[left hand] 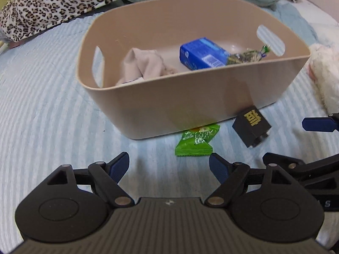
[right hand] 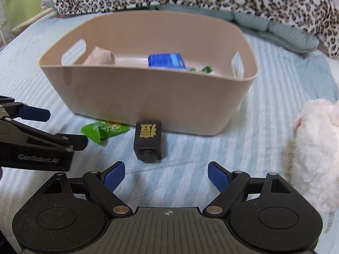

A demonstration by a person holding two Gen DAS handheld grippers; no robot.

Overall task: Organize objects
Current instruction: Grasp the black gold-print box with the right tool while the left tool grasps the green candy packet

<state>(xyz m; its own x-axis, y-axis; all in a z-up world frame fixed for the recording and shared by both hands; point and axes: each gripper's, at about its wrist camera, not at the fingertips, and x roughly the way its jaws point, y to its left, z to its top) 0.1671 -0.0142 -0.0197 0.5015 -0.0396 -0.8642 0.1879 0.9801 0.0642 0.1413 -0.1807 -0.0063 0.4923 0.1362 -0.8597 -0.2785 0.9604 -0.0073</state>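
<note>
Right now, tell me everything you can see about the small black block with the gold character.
The black block is a small, matte, boxy piece, plastic by its look, with a raised gold character on its top face and a round stud on the near end. It lies on the striped blue bedsheet just before the beige bin, right of the green snack packet. Nothing grips it.

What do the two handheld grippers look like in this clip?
Both match: the left gripper and right gripper have matte black linkages with silver pivot pins, ribbed grey bodies and blue pads on the jaws. White lettering runs along the left one's side. No cables or sleeves show.
</note>
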